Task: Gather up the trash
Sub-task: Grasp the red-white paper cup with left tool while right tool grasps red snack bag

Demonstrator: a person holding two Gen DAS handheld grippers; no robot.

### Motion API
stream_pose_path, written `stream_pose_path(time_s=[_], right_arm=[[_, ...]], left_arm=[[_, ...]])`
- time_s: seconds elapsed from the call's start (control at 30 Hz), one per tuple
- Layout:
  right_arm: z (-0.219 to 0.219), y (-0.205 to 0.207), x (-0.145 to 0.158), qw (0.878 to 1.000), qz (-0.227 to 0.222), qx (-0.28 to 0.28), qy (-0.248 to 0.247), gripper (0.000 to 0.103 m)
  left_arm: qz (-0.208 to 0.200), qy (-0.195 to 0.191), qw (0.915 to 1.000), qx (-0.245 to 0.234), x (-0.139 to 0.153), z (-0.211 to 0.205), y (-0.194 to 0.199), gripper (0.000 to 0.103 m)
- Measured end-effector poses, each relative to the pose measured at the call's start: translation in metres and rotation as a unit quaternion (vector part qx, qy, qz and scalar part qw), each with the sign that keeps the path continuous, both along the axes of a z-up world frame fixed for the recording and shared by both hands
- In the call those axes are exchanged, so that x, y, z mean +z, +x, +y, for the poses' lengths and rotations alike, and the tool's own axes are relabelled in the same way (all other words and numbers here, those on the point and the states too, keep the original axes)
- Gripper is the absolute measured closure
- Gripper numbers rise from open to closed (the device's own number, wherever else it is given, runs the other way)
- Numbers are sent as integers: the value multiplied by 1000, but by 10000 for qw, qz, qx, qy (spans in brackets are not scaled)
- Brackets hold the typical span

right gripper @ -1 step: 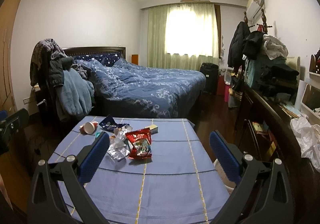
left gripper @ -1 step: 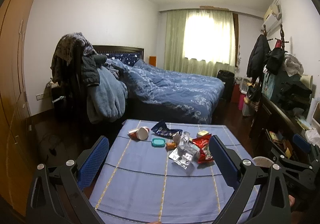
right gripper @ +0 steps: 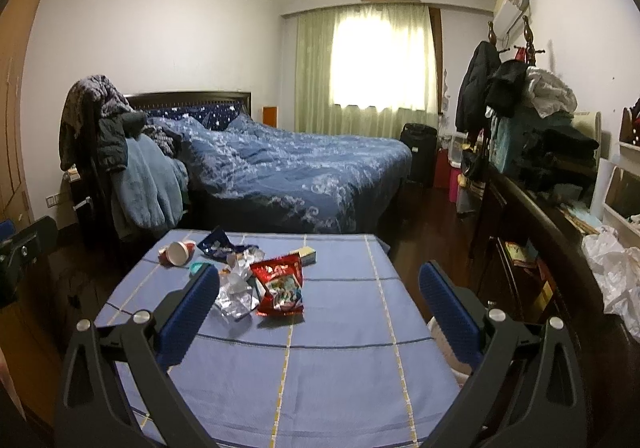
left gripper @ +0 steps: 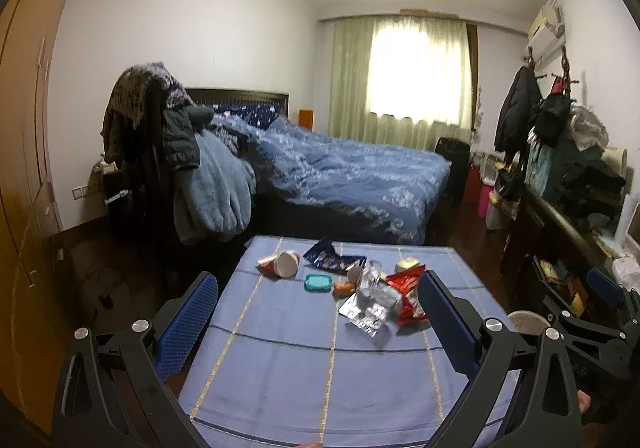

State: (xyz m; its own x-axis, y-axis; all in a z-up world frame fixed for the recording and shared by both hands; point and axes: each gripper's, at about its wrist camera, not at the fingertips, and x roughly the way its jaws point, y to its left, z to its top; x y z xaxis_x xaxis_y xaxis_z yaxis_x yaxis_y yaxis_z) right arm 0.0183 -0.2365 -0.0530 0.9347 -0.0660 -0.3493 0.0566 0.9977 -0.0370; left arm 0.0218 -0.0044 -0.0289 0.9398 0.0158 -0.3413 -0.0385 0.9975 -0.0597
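Trash lies on the far half of a table with a blue cloth [left gripper: 288,360] [right gripper: 340,348]: a tipped red and white paper cup [left gripper: 282,263] [right gripper: 176,253], a dark blue wrapper [left gripper: 330,258] [right gripper: 218,244], a teal lid [left gripper: 318,283], crumpled clear and silver plastic [left gripper: 370,306] [right gripper: 236,294], a red snack bag [right gripper: 280,284] [left gripper: 408,294] and a small yellow box [right gripper: 306,255] [left gripper: 407,263]. My left gripper [left gripper: 316,332] and my right gripper [right gripper: 318,318] are open and empty, held above the table's near part, short of the trash.
A bed [right gripper: 288,176] with blue bedding stands beyond the table. A chair heaped with clothes [left gripper: 172,156] is at the left. A dark dresser [right gripper: 540,232] with clothes and a white plastic bag [right gripper: 616,272] runs along the right. A pale round bin [left gripper: 528,322] shows beside the table's right edge.
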Motion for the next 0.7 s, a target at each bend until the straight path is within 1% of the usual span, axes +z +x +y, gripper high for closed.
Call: stream_pose_path(time_s=[0.03, 0.17, 0.2, 0.23, 0.27, 0.3, 0.4, 0.47, 0.5, 0.57, 0.6, 0.63, 0.67, 0.7], right_arm=[[0, 5, -4, 10000, 82, -6, 0, 3], [-1, 32, -24, 9987, 509, -9, -11, 3], [-1, 40, -30, 9980, 627, 4, -3, 3], [-1, 46, -35, 9975, 704, 14, 3, 3], [0, 53, -40, 9969, 784, 25, 6, 3], [1, 62, -46, 9961, 883, 41, 6, 3], [6, 85, -58, 9933, 1144, 129, -5, 3], [10, 97, -65, 9916, 1280, 200, -29, 3], [13, 104, -68, 9906, 1343, 247, -46, 3], [18, 117, -73, 9892, 1424, 324, -92, 3], [19, 120, -74, 9888, 1446, 356, -106, 3], [21, 125, -76, 9884, 1467, 380, -127, 3], [24, 133, -77, 9879, 1492, 403, -161, 3], [26, 140, -79, 9874, 1514, 414, -182, 3]], left_arm=[[15, -4, 10000, 3, -1, 0, 1, 4], [433, -132, 9988, 163, -20, 9, 18, 4], [633, -210, 9976, 178, -31, 16, 34, 4], [660, -214, 9974, 179, -32, 17, 36, 4], [811, -211, 9963, 171, -42, 22, 51, 4], [862, -194, 9959, 180, -45, 22, 54, 4], [1202, -92, 9923, 279, -60, 24, 80, 4], [1421, -120, 9894, 269, -69, 27, 99, 4], [1529, -215, 9877, 251, -77, 36, 129, 4], [1644, -199, 9858, 286, -83, 38, 146, 4], [1701, -179, 9847, 327, -88, 40, 156, 4], [1774, -149, 9831, 435, -97, 45, 174, 4], [1801, -145, 9824, 468, -102, 46, 182, 4], [1920, -120, 9795, 595, -110, 49, 193, 4]])
